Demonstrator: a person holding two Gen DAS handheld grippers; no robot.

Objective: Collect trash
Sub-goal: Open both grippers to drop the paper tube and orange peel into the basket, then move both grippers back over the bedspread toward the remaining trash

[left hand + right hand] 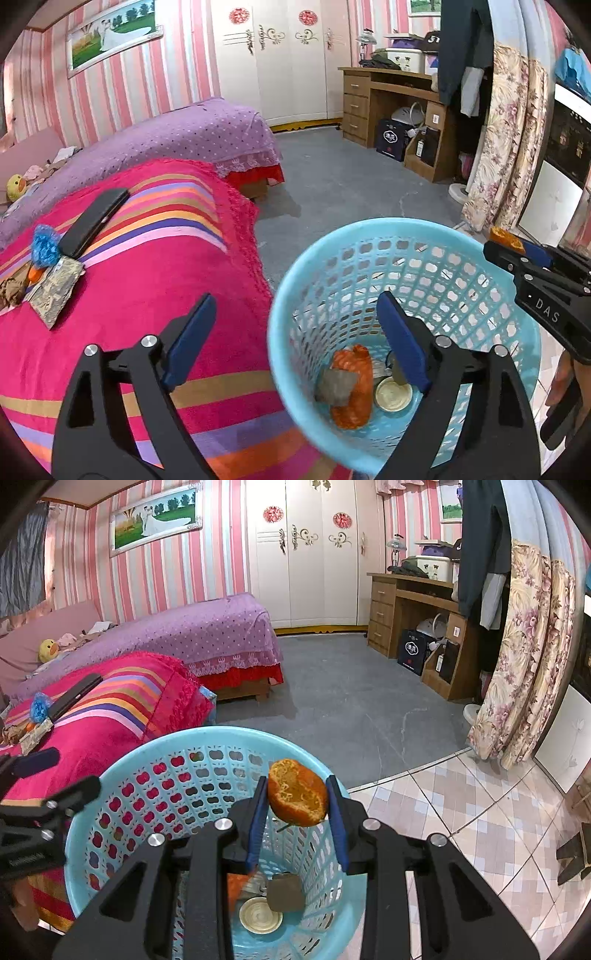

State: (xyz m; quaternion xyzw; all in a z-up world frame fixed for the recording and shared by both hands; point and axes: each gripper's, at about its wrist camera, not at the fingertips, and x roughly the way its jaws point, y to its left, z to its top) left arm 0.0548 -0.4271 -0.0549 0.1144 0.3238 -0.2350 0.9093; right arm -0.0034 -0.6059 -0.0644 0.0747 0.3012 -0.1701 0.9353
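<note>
A light blue plastic basket [369,226] [184,738] stands on the floor beside the pink striped blanket [147,302]. Inside it lie an orange wrapper [354,398], a grey crumpled piece [336,384] and a round lid [393,396]. My left gripper [295,299] is open and empty, straddling the basket's near-left rim. My right gripper [297,781] is shut on an orange peel [297,797], held above the basket's far rim. On the blanket remain a blue crumpled scrap [44,245], a silver wrapper [55,291] and brown bits [9,291].
A black flat device [94,221] lies on the blanket by the scraps. A purple-covered bed [177,136] sits behind, with a wooden desk [391,107] and floral curtains [506,147] across the grey floor [340,184]. Tiled floor [461,830] lies to the right.
</note>
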